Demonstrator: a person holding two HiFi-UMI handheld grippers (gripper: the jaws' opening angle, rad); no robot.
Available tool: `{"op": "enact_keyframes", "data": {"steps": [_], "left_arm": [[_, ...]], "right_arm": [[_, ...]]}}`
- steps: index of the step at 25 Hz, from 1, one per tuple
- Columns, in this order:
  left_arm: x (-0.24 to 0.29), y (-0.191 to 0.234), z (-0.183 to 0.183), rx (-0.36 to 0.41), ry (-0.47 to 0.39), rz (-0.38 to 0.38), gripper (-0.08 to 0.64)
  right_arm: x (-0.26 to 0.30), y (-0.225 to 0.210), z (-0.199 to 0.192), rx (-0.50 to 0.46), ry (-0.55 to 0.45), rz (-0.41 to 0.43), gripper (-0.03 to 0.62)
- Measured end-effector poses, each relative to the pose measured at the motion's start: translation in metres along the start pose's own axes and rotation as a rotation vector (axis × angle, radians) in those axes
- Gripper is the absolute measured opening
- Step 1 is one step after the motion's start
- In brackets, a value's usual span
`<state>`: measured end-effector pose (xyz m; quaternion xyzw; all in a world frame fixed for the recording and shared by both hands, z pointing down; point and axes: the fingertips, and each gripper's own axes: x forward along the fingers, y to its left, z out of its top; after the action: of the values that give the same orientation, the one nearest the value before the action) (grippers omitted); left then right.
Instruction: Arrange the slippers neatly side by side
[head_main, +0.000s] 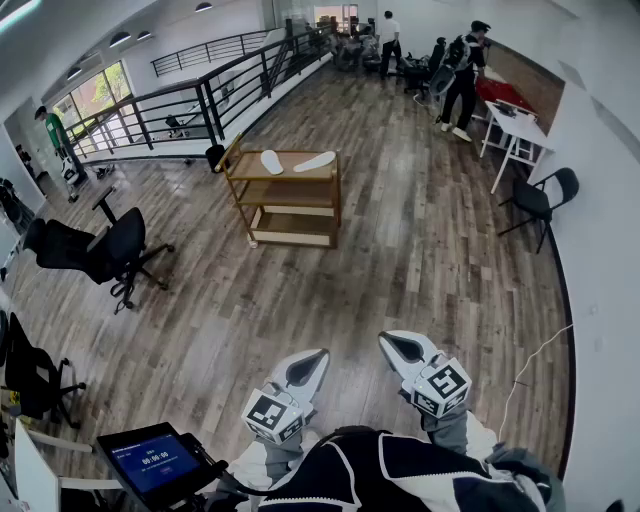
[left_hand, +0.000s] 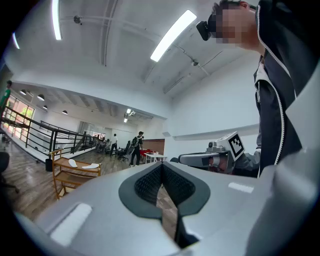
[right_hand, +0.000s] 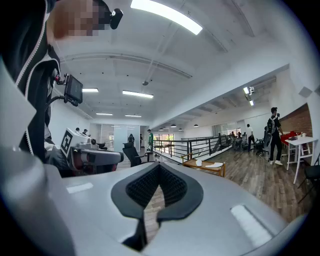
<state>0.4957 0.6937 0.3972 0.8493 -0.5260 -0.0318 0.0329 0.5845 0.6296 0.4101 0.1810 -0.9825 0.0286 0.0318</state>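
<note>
Standing well apart from the work, the person had the whole approach yet to make, so the step in hand looked to be closing on the cart rather than any grasp. At the left of the head view a black swivel office chair (head_main: 112, 250) stood off the straight path across the wooden plank floor (head_main: 400, 260). Ahead, the light wooden three-shelf cart (head_main: 285, 180) carried both slippers on its top shelf. The left white flat slipper (head_main: 271, 161) and the right white flat slipper (head_main: 315, 160) lay at different angles, apart and not touching. Nearer the body, the left grey gripper (head_main: 317, 355) had its jaws together on nothing, and the right grey gripper (head_main: 387, 340) was likewise closed and empty, both pointing level. Doing this well probably meant walking up square to the cart's long side and spreading the jaws only on arrival. One slipper would then serve as the fixed reference, so that the other could be turned parallel and slid just beside it without pushing either over the shelf's edge.
</note>
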Motion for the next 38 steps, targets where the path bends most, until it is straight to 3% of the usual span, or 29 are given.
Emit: {"op": "enact_keyframes", "data": {"steps": [11,16,28,38], "left_arm": [[0.007,-0.012,-0.001,0.006,-0.011,-0.041,0.017],[0.005,-0.007,-0.002,-0.005,-0.019,-0.009,0.017],[0.005,-0.050,-0.002,-0.020,-0.041,0.057,0.018],[0.010,-0.026,-0.007,-0.020,-0.031,0.065,0.018]], "right_arm": [[0.010,0.005,0.002,0.005,-0.004,0.063,0.000],[0.013,0.007,0.005,0.033,-0.023,0.087,0.005],[-0.026,0.017,-0.001,0.046,-0.030,0.191,0.005],[0.001,0.015,-0.008,0.047,-0.009,0.221,0.005]]}}
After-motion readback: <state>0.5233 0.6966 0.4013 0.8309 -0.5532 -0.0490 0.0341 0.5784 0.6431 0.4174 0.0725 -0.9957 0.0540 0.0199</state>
